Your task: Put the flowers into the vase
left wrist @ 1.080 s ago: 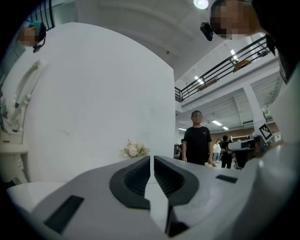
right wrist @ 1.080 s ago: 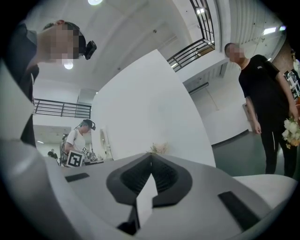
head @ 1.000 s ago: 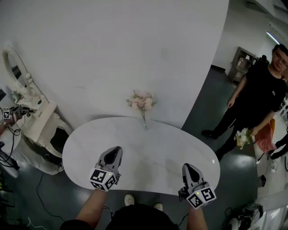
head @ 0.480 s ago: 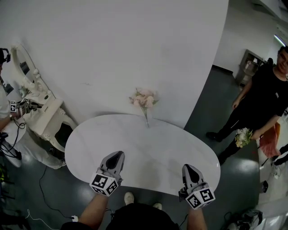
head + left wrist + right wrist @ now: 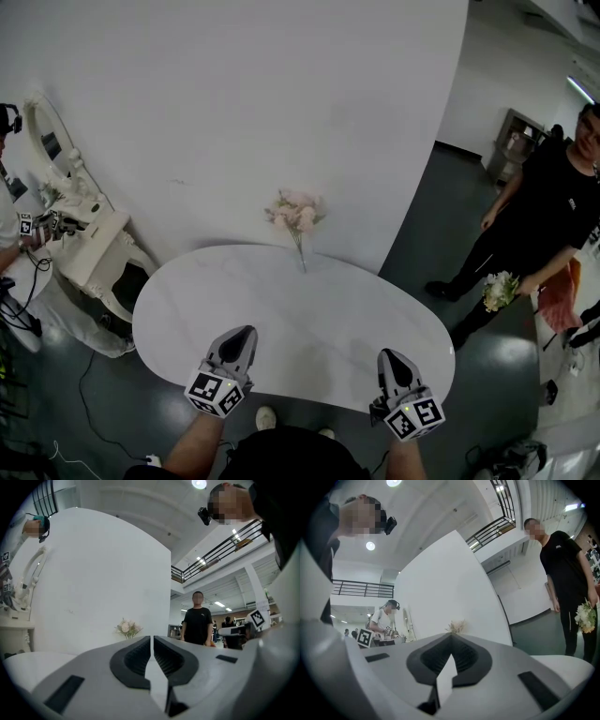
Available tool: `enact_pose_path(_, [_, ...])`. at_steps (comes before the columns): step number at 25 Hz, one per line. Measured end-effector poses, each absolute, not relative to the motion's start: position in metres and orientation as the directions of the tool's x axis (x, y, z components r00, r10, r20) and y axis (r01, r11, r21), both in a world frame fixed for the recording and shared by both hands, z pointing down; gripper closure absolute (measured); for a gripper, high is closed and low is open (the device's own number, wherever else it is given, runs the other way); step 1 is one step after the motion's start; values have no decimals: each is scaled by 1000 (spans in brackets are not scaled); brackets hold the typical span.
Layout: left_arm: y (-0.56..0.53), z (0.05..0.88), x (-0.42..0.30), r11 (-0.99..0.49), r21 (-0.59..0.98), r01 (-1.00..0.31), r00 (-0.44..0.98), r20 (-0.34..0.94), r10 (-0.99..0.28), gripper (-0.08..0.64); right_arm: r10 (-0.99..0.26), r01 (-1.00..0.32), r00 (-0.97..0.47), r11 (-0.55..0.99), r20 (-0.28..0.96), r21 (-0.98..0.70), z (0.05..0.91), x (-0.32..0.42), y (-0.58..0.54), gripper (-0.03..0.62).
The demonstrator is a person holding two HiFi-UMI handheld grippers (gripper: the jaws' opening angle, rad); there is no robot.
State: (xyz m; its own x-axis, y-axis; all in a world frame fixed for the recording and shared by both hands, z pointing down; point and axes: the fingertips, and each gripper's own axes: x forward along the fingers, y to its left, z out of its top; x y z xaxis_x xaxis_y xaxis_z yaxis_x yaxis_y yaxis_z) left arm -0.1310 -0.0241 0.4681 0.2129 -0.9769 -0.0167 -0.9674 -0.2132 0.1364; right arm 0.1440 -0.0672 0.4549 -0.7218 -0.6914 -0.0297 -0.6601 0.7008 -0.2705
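White oval table [image 5: 309, 309] stands vs. a curved white wall [image 5: 234, 112] on dark floor [image 5: 431, 225]. Left: cream dresser [image 5: 94, 248] w/ oval mirror [image 5: 45, 141]. Right: person in black [image 5: 548, 202]; behind, prob. a metal cabinet [image 5: 511, 136].

A white oval table [image 5: 309, 309] bears a vase [image 5: 302, 261] of pink flowers [image 5: 296, 211].

Open tabletop [image 5: 309, 300] lies between your left gripper [image 5: 241, 334], your right gripper [image 5: 388, 358] and the vase of flowers [image 5: 297, 214] at the far edge. The white wall [image 5: 234, 112] stands just behind that vase. A person [image 5: 548, 206] stands well off the table's right end.
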Motion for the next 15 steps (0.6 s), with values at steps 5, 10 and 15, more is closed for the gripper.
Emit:
enact_pose_path(5, [-22,475,-126,-225,145,-964,227,-2,-974,532,-706,-672,-708,685,-28,-283,457,154,-61,571])
enact_pose_path(10, [-25,476,-121,-234,144,-961,237,-1,-972,531,-712,-677,-701,675,-21,-293,461,162,-59,571])
enact_pose_path(15, [-22,485,-111,-245,157,-957,251,18,-968,531,-700,-664,-714,683,-15,-303,466,160,-53,571])
